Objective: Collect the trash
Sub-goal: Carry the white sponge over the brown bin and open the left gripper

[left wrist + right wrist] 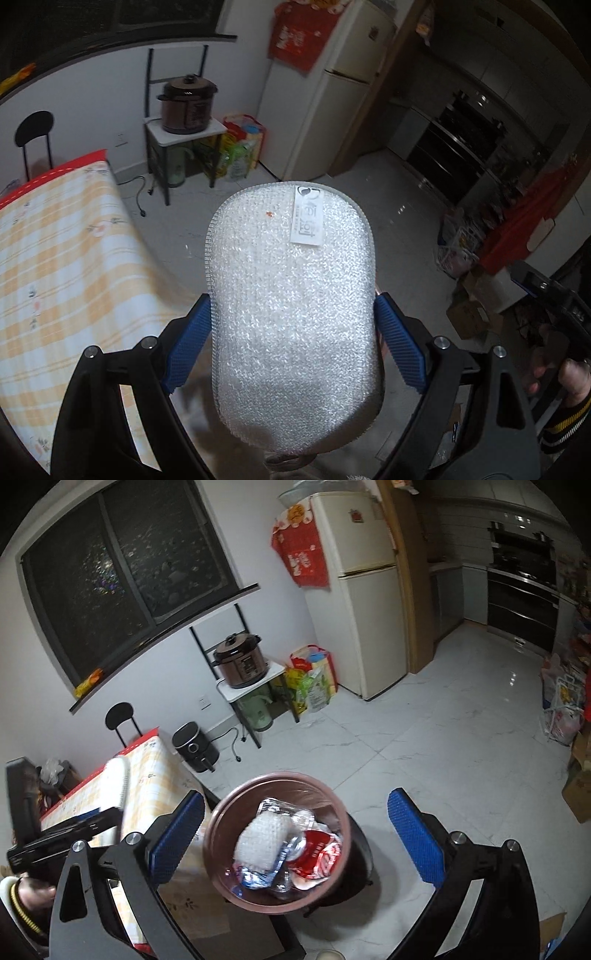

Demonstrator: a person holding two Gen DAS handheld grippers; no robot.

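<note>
The left gripper (293, 332) squeezed the long silvery oval scrub sponge (293, 314) pointing straight up the frame, while the wide-open, empty right gripper (295, 843) framed the round brown trash bin (221, 819) at bottom middle.

- White walls (280, 602) and a pale, glossy marble-look tiled floor (461, 738).
- A dark, black-framed window (122, 568) (night outside).
- A cream two-door fridge (365, 590) beside a wooden door frame (402, 572).
- A brown electric cooker (240, 661) on a small black-framed shelf (255, 686).
- A black chair (120, 720) behind a table with a yellow checked cloth (55, 251).
- Dark built-in ovens (521, 587) in the kitchen beyond.
</note>
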